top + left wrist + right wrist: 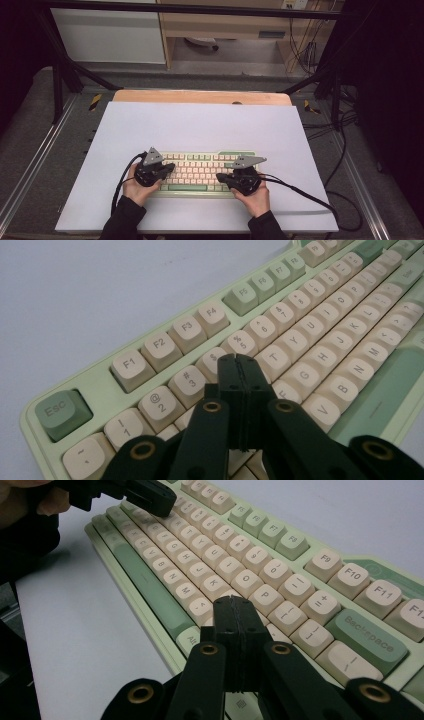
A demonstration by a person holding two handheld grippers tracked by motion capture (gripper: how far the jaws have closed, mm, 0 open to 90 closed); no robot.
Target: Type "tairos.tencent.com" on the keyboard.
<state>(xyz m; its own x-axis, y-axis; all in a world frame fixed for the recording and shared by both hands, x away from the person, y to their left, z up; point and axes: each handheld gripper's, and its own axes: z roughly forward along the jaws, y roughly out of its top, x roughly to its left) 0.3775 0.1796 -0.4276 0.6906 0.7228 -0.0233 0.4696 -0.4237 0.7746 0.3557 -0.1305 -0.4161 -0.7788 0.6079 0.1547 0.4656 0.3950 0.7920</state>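
White matte tabletop [200, 125] bears a mint-and-cream keyboard [200, 172]; left gripper [171, 168] and right gripper [220, 177] clenched, seemingly empty.

White table top [200, 125]; green-cream keyboard [200, 172] lies near front edge.

The keyboard [320, 355] looks like smooth plastic: cream and sage-green keycaps with a soft, slightly satin sheen on a pale green case. It lies on a matt white sheet [200, 125], seemingly paper or board. Behind it runs a strip of light wood [200, 96]. Both grippers' jaws are matt black plastic with brass-coloured rivets.
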